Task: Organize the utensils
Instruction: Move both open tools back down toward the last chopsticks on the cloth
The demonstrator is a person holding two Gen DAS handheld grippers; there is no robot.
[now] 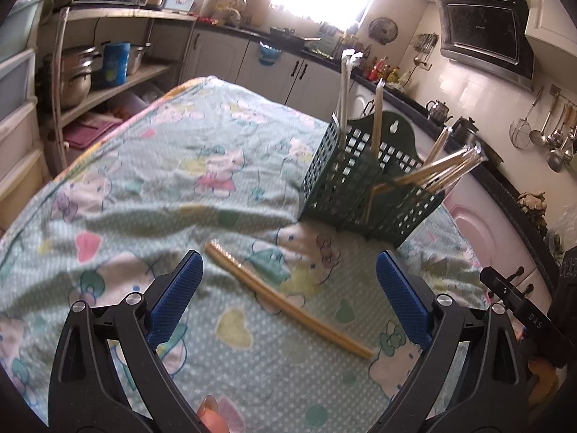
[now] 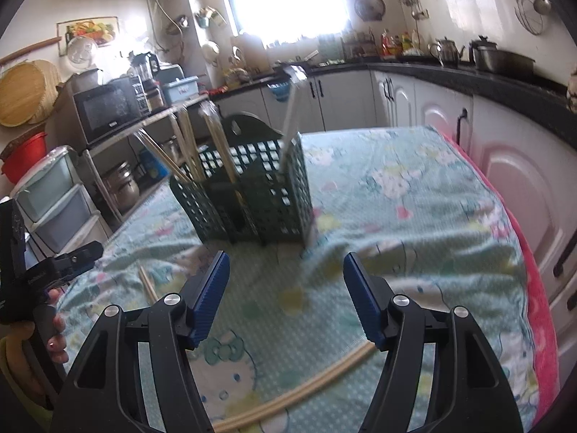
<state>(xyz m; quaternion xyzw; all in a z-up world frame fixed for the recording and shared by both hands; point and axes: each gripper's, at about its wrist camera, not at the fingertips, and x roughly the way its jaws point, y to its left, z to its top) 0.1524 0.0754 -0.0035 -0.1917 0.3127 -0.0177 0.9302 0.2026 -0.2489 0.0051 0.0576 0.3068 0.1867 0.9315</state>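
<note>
We hold left gripper (image 1: 288, 288) released above chopstick pair (image 1: 285, 297) lying diagonal on cloth (image 1: 144, 166). Right gripper (image 2: 286, 281) released, nothing between jaws; second pair (image 2: 306, 386) beneath. Bare cloth around. Beyond, green basket (image 1: 346, 180) holding upright chopsticks, near table's far edge.

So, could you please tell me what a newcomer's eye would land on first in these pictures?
Probably the dark green utensil basket standing on the cartoon-print cloth, with chopsticks and straws poking out of it. Next, the loose pair of chopsticks lying on the cloth in front of the basket, between the open blue-padded left tongs. Behind, the bright window glares.
</note>
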